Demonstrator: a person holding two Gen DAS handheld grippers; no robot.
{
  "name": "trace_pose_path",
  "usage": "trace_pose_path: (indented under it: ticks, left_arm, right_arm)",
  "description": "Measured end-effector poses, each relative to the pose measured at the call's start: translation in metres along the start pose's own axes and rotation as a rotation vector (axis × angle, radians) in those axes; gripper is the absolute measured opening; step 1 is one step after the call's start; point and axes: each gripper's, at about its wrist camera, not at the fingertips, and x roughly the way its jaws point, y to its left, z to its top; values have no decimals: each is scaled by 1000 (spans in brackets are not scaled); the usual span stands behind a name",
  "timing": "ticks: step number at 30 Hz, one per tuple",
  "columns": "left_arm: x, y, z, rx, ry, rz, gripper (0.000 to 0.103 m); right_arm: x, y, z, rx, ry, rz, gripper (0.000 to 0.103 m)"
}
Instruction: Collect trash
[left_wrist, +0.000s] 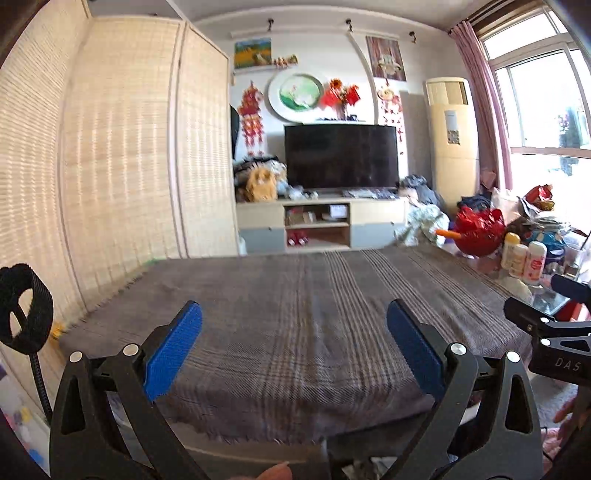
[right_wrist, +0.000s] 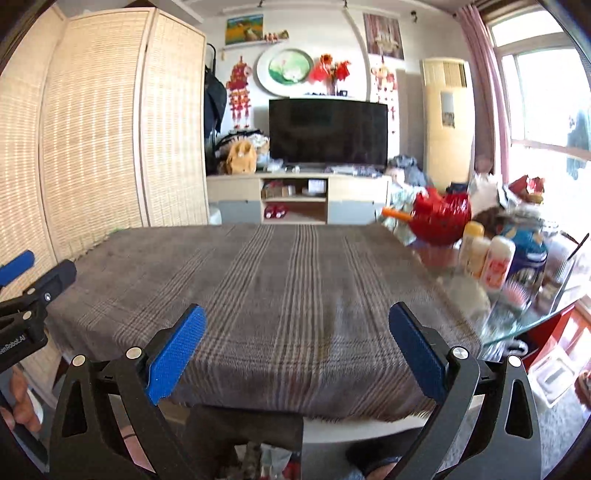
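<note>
My left gripper (left_wrist: 294, 314) is open over the near edge of a table covered by a brown plaid cloth (left_wrist: 295, 295), and nothing sits between its blue pads (left_wrist: 173, 354). My right gripper (right_wrist: 297, 314) is also open and empty, held level beside it over the same cloth (right_wrist: 295, 280). Each gripper shows at the edge of the other's view: the right gripper (left_wrist: 535, 325) and the left gripper (right_wrist: 22, 280). I see no loose trash on the cloth. Some crumpled, colourful material (right_wrist: 273, 461) lies low under the near table edge, too blurred to name.
The table's right end is crowded with bottles (right_wrist: 487, 258), a red bag (right_wrist: 441, 218) and a blue packet (right_wrist: 528, 247) on bare glass (right_wrist: 517, 325). Bamboo screens (left_wrist: 110, 147) stand on the left. A TV (left_wrist: 341, 155) on a cabinet is behind. A person's hand (right_wrist: 22, 402) is at lower left.
</note>
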Motion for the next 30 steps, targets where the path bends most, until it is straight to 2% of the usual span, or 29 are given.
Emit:
trace_pose_path:
  ticks: [8,17,22,30]
  left_arm:
    - [-29,6,0,-52,-40,7,95]
    - [-39,-1,-10,-6,-47,19,95]
    - [-35,4,-14,-19,-30,29,95]
    - [-34,8,-16,-24,-23,41,95]
  right_arm:
    - [-35,8,0,-3,-140,0,100]
    - [-32,7,-13,11,-80,-25,100]
    - [-39,4,-12,35,-113,-31,100]
    - [-37,0,-13,57,-112,-33,100]
